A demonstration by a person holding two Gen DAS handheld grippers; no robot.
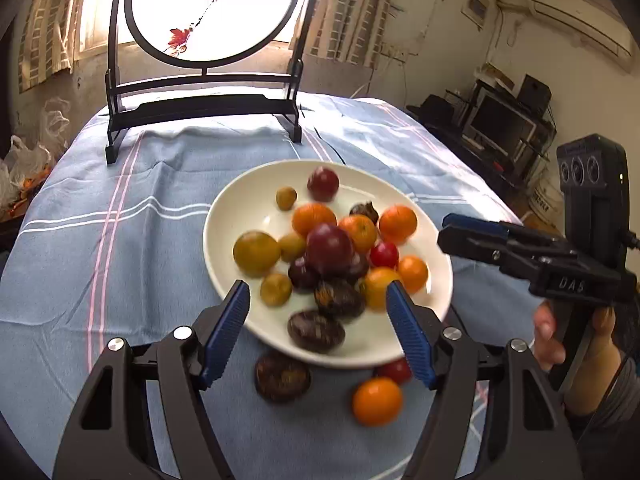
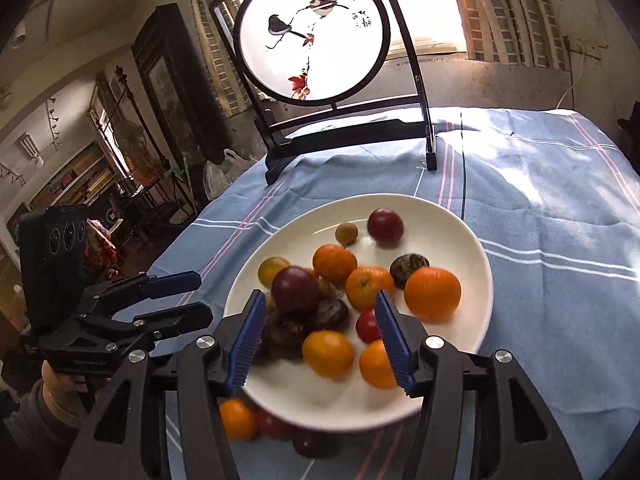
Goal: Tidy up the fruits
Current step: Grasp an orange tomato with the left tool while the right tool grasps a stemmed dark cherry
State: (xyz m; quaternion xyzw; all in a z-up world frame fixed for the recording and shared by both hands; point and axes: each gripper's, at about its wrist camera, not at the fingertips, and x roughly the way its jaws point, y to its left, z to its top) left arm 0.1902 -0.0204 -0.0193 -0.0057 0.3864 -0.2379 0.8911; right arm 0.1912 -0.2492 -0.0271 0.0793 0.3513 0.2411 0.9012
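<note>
Sunlight falls across your surface, which is covered by a blue striped cloth (image 1: 120, 240), with a dark-framed round bird screen (image 1: 208, 12) standing at the top of both views.

Your white plate (image 1: 240, 208) sits in the middle of the left wrist view and centre-right of the right wrist view, loaded with fruits (image 1: 332, 248): oranges, red and purple plums, small yellow-green ones and dark wrinkled ones, heaped toward the near side.

Three pieces lie on the cloth just below the plate's near rim: a dark wrinkled fruit (image 1: 282, 376), an orange (image 1: 377, 401) and a small red fruit (image 1: 396, 370) partly under the rim.

Your left gripper (image 1: 318, 332) sits at the bottom of its own view, its jaws standing apart around the plate's near edge, pressing on nothing.

Your right gripper (image 2: 320, 340) is likewise at the bottom of its view, jaws parted with the plate's near fruits between them, none gripped. It also shows at the right of the left wrist view, in your hand (image 1: 580, 356).
</note>
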